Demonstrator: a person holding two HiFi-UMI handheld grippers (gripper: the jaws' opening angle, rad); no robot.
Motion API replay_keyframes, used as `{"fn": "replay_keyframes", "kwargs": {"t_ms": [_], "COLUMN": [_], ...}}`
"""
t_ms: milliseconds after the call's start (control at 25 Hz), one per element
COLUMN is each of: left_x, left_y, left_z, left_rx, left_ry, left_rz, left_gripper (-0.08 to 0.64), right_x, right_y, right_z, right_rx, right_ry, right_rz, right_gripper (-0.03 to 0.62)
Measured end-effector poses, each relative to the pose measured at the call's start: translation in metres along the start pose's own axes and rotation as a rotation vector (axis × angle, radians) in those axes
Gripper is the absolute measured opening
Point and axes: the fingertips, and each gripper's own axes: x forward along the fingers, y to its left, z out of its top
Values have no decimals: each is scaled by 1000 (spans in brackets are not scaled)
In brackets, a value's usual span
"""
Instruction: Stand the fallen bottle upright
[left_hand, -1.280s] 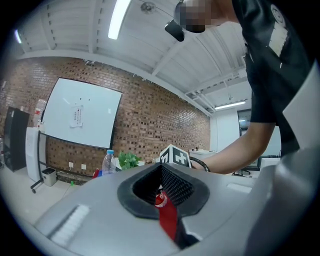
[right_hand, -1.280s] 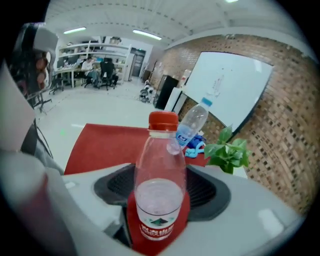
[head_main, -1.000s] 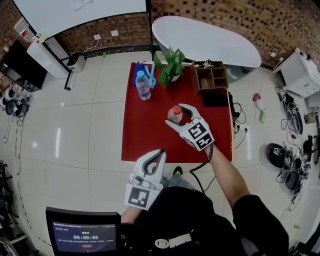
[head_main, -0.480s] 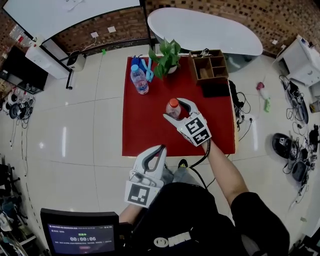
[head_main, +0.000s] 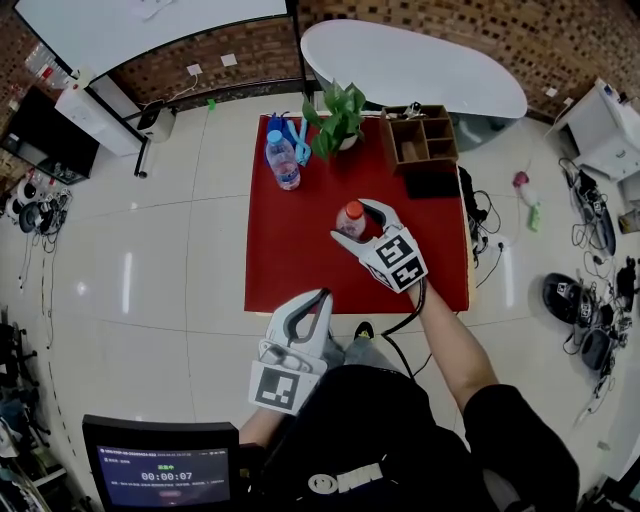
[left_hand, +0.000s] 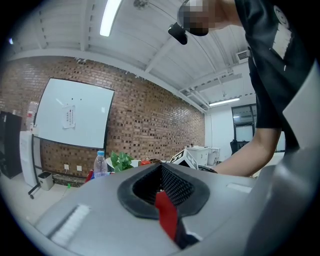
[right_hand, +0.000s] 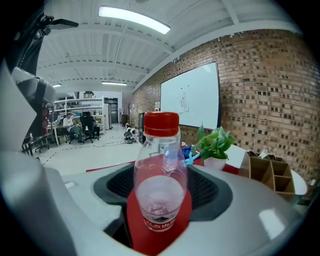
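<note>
A clear bottle with a red cap (head_main: 350, 217) stands upright on the red table (head_main: 290, 260), near its middle. My right gripper (head_main: 353, 222) is shut on it, one finger on either side. In the right gripper view the bottle (right_hand: 161, 165) rises straight between the jaws, a little water in its lower part. My left gripper (head_main: 312, 306) hangs shut at the table's near edge, holding nothing. In the left gripper view only a thin red sliver shows between its jaws.
A second bottle with a blue cap (head_main: 283, 160) stands at the table's far left, beside blue items. A potted plant (head_main: 337, 112) and a wooden organiser (head_main: 421, 140) sit along the far edge. A black pad (head_main: 431, 185) lies at the right.
The right gripper has stayed shut on the red-capped bottle, shifting only slightly over the table. The left gripper has not moved.
</note>
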Motion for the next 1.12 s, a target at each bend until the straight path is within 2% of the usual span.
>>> {"fn": "replay_keyframes", "kwargs": {"t_ms": [240, 680, 840, 1120], "left_x": [3, 4, 6, 5], "left_y": [-1, -7, -9, -8], "left_z": [2, 6, 7, 8], "left_rx": [0, 3, -7, -8], "left_ry": [-8, -24, -27, -34], "left_rz": [-10, -36, -44, -48], "left_gripper": [8, 8, 8, 8], "right_x": [-5, -37, -61, -118], "right_y": [3, 4, 9, 43], "right_z": [17, 37, 35, 56], "right_rx": [8, 10, 58, 96], "right_ry": [-68, -111, -126, -221], "right_rz": [28, -13, -26, -34], "right_gripper": [327, 327, 327, 322]}}
